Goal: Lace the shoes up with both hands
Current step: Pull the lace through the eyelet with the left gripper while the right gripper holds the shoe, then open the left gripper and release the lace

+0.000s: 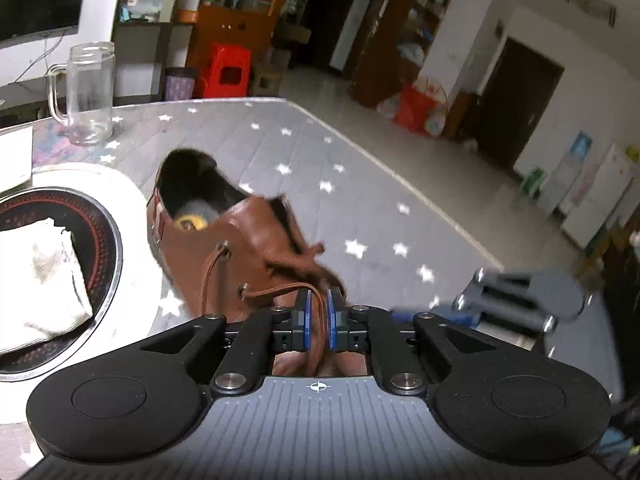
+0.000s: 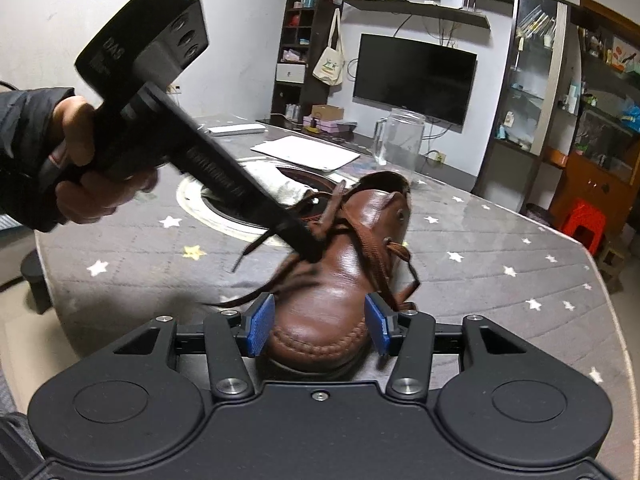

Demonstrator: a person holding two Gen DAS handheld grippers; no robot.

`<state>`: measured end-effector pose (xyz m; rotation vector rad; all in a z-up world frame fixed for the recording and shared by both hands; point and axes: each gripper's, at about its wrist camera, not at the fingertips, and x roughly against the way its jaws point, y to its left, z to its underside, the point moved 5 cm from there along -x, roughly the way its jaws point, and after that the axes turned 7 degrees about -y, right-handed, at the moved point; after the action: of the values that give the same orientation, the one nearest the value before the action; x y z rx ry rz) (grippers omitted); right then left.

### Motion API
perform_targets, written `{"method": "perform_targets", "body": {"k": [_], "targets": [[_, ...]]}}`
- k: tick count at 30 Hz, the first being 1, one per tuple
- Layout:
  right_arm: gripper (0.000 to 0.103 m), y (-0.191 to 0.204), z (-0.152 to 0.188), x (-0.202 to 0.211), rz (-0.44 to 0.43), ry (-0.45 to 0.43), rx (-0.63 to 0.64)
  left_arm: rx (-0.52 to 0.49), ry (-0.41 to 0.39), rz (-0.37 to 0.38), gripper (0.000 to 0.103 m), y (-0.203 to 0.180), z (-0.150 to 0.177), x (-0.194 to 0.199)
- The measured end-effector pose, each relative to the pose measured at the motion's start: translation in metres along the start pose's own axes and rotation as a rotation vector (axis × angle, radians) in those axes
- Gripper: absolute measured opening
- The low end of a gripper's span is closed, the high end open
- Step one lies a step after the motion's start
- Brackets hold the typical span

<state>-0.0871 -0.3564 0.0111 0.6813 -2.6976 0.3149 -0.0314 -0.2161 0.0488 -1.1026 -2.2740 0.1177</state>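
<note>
The brown leather shoe (image 2: 344, 280) lies on the star-patterned tabletop (image 2: 500, 280), just beside the round inset burner (image 1: 60, 240), its toe toward the right gripper (image 2: 318, 326) and its heel opening toward the glass mug (image 2: 398, 136). The right fingers (image 2: 260, 330) stand half spread, one at each side of the toe cap; they look pressed to the leather, steadying it. The left gripper (image 1: 318, 320) has its fingers (image 1: 306, 320) nearly together with a strand of the brown lace (image 1: 316, 336) running between the blue pads, apparently pinched. I judge the shoe to be moderately weighty and fairly stiff in the toe and sole, with polished leather that may slip under smooth pads, so the sewn toe seam is a sound place to brace it. The lace is light, limp and woven; it will sag and twist, and is best taken close to its end or near an eyelet (image 1: 226, 250), where it can be steered. Beyond the shoe toward the mug the tabletop lies bare, giving room to draw the lace out, while on the burner side the rim and the folded white cloth (image 1: 44, 280) crowd in, and the tabletop's edge falls away on the side opposite the burner
</note>
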Motion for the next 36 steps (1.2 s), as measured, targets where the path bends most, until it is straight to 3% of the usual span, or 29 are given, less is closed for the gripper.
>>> {"method": "perform_targets", "body": {"k": [8, 15, 19, 21, 25, 32, 36], "targets": [[0.053, -0.002, -0.009, -0.007, -0.011, -0.035, -0.076, 0.021, -0.028, 0.045, 0.008, -0.016, -0.007, 0.001], [0.053, -0.004, -0.010, -0.011, -0.022, -0.028, -0.106, -0.054, 0.006, -0.002, 0.009, -0.005, -0.007, 0.009], [0.053, 0.003, -0.006, -0.009, -0.034, -0.018, -0.068, -0.031, 0.033, -0.042, 0.009, 0.007, 0.003, 0.013], [0.053, 0.004, -0.005, -0.010, -0.034, -0.015, -0.062, -0.020, 0.038, -0.053, 0.012, 0.010, 0.008, 0.011], [0.053, 0.004, -0.004, -0.010, -0.033, -0.011, -0.057, -0.013, 0.038, -0.077, 0.032, 0.014, 0.014, 0.007], [0.053, 0.003, -0.003, -0.011, -0.030, -0.004, -0.047, 0.010, 0.022, -0.133, 0.035, 0.023, 0.018, 0.006], [0.053, 0.002, -0.001, -0.012, -0.030, 0.000, -0.043, 0.039, 0.029, -0.126, 0.035, 0.028, 0.021, 0.005]]}}
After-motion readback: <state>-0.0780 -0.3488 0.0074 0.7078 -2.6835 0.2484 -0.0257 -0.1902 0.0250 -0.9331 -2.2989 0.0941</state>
